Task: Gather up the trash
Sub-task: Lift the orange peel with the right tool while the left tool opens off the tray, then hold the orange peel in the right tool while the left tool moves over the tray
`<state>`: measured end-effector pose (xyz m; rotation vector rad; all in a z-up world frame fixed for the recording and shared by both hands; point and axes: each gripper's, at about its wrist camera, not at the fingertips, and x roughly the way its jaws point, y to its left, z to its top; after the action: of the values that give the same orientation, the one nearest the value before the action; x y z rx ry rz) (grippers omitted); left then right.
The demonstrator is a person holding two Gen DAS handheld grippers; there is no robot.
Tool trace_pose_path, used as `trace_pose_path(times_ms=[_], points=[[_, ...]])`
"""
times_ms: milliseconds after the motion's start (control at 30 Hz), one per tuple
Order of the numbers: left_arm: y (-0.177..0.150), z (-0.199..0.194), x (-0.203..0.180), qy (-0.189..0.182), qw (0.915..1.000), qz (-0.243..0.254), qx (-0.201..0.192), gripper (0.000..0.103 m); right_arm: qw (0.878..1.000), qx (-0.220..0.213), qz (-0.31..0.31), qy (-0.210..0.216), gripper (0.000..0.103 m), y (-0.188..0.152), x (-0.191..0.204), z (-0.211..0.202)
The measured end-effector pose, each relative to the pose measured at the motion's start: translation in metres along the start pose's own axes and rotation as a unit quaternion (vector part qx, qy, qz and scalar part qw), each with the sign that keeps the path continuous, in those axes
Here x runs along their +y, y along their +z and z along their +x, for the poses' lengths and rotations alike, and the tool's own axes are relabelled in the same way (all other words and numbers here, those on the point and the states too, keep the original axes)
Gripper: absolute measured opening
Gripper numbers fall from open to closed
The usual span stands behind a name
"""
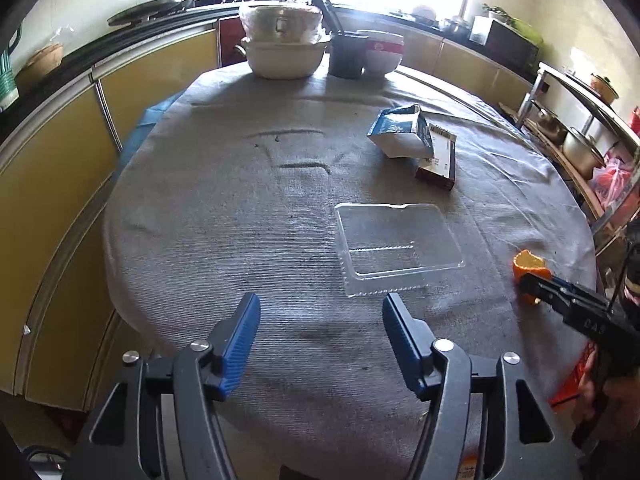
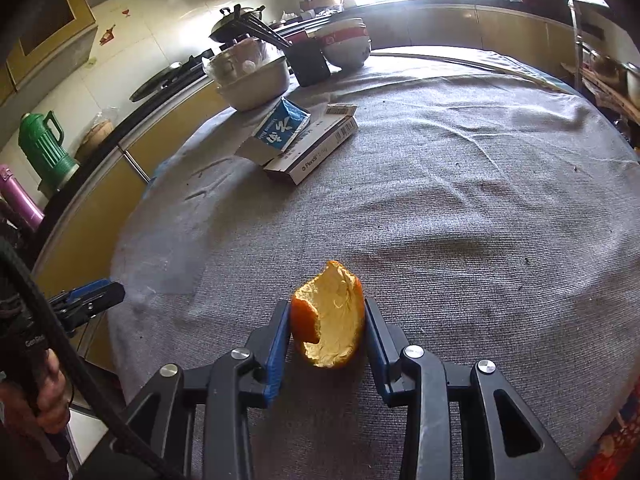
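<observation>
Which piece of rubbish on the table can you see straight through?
The flat plastic tray, lying in front of the left gripper. The grey cloth shows through it; the orange peel, blue carton and box are solid.

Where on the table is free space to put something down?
The grey cloth is bare left of the clear plastic tray and before the white pot. Crowded: the right side, around the blue carton, flat box and orange peel.

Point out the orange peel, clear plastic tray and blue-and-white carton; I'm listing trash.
Orange peel (image 2: 328, 316): right wrist view, pale inner surface.
Clear plastic tray (image 1: 396, 244): left wrist view, flat bottom.
Blue-and-white carton (image 1: 400, 132): left wrist view, upper face.
</observation>
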<state>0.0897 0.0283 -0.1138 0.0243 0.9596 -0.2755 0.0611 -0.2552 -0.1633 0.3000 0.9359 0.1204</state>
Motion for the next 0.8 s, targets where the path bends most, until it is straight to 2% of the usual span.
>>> trace_pose_path(times_ms=[333, 467, 667, 800], points=[[-0.002, -0.014, 0.012, -0.017, 0.9995, 0.027, -0.003, 0.066, 1.0, 0.012, 0.024, 0.013, 0.043, 0.005, -0.005, 0.002], [0.009, -0.021, 0.008, -0.006, 0.9987, 0.048, -0.015, 0.076, 0.999, 0.02, 0.036, 0.032, 0.043, 0.008, -0.012, 0.004], [0.019, -0.016, -0.002, -0.002, 0.9982, 0.06, -0.006, 0.076, 0.998, 0.02, 0.04, 0.05, 0.043, 0.007, -0.016, 0.004], [0.025, -0.013, -0.015, 0.006, 0.9954, 0.096, -0.003, 0.076, 0.996, 0.019, 0.058, 0.065, 0.043, 0.007, -0.022, 0.004]])
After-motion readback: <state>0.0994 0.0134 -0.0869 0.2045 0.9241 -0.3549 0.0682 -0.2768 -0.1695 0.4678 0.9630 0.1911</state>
